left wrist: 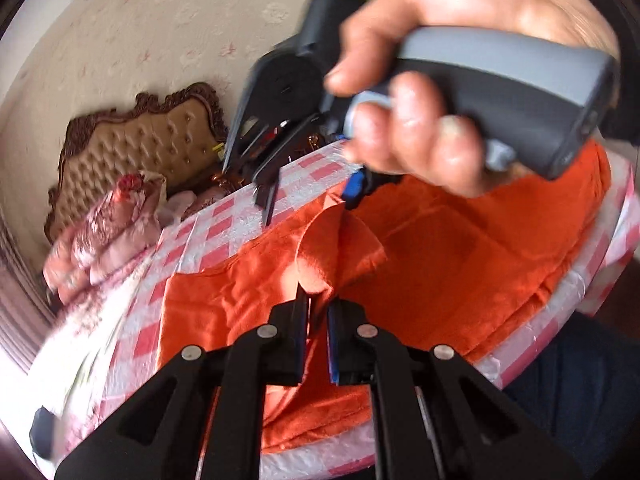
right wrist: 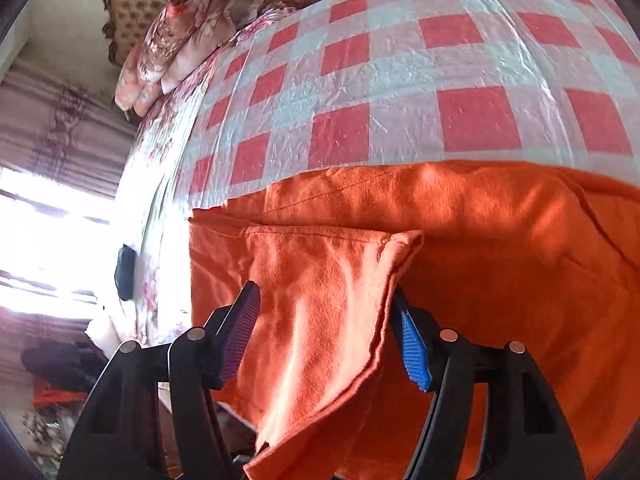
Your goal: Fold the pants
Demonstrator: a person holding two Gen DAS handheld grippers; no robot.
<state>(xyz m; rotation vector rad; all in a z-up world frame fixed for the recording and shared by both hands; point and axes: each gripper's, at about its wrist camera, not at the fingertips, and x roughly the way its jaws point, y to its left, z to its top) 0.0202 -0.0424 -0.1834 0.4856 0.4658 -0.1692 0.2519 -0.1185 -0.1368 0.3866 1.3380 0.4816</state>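
Orange pants point(left wrist: 440, 256) lie on a red-and-white checked cloth point(left wrist: 224, 224) over the bed. My left gripper point(left wrist: 318, 320) is shut on a raised fold of the orange pants, with the fabric pinched between its pads. My right gripper point(right wrist: 324, 324) is open, its blue ribbed pads point(right wrist: 414, 350) standing either side of a hanging flap of the pants point(right wrist: 320, 300). In the left wrist view the right gripper point(left wrist: 304, 196) shows held in a hand above the pants, over the far edge.
A tufted brown headboard point(left wrist: 140, 148) and floral pillows point(left wrist: 104, 232) stand at the bed's far end. A bright window point(right wrist: 48, 240) lies to the left. A small dark object point(right wrist: 126, 272) sits on the floral bed sheet near the left edge.
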